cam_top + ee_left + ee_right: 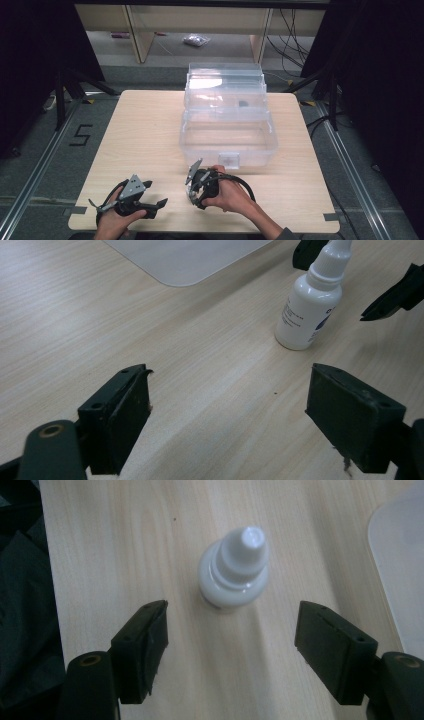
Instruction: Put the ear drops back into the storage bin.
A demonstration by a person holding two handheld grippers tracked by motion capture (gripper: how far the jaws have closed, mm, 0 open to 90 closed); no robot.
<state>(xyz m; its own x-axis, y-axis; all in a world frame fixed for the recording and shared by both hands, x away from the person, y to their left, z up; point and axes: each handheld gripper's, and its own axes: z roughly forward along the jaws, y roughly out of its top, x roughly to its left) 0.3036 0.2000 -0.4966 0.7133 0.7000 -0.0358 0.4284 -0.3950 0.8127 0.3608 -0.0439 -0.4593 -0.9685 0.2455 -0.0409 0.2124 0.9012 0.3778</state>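
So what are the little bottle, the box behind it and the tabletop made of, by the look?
Bottle: white opaque plastic, it seems, smooth and slightly glossy, with a printed label and a ridged cap.
Box: clear hard plastic; you can see the table through its walls, and its lid stands open.
Tabletop: pale wood grain, matt; likely laminate rather than solid wood, but I cannot tell.

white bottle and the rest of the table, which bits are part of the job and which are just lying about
In the job:
- white dropper bottle, upright on the table, below the open right gripper
- clear plastic box, lid up, beside it

Lying about:
- left gripper, open, with nothing between its jaws
- small bag on the floor beyond the table
- cables on the floor
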